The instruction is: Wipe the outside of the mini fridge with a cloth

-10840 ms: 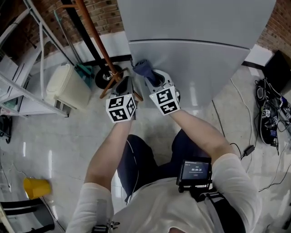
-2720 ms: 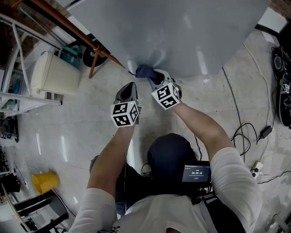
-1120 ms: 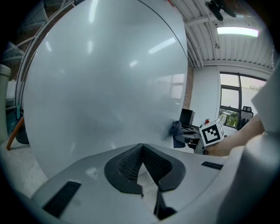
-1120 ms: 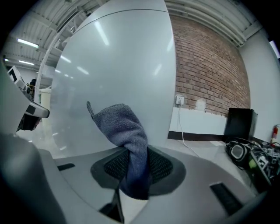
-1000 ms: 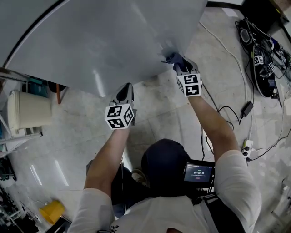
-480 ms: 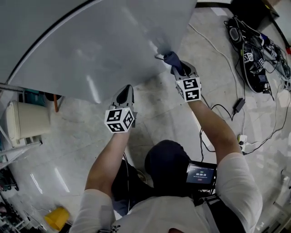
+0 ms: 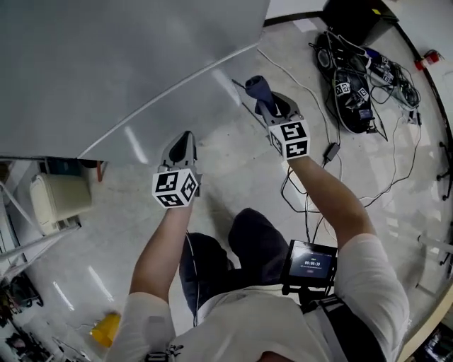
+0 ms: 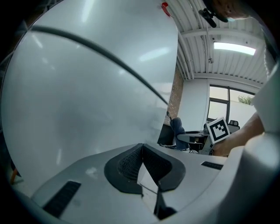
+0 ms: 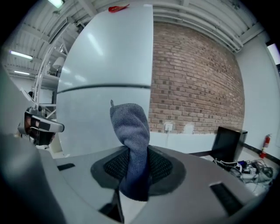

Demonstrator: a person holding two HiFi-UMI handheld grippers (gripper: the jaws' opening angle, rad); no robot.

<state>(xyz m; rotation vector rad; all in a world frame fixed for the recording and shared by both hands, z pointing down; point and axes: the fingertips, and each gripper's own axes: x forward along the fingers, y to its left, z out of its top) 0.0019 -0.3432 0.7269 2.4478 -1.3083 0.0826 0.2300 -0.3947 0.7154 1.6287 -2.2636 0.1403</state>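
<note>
The blue-grey cloth (image 9: 131, 131) is pinched in the right gripper (image 7: 265, 106). The two jaws squeeze its lower part tight, and the rest sticks up past the tips in a soft twist. From the head view the cloth shows over the floor, just beside the edge of the mini fridge (image 7: 141, 63). I cannot tell if it touches the fridge.

The fridge is big, smooth and pale grey, with one dark line running across its front. In the right gripper view it stands up tall on the left, with a small red thing (image 9: 117, 8) on top. A brick wall (image 9: 197, 74) is right next to it.

The left gripper (image 7: 180, 145) is off to the left, near the fridge's front. Its jaws are pressed together with nothing between them.

On the shiny floor a pile of black cables (image 7: 361, 78) lies to the right. A white tub (image 7: 60, 198) sits by the fridge on the left, and a yellow cup (image 7: 106, 329) lies far from the fridge, low on the left. A small screen (image 7: 309, 261) hangs on the person's chest
</note>
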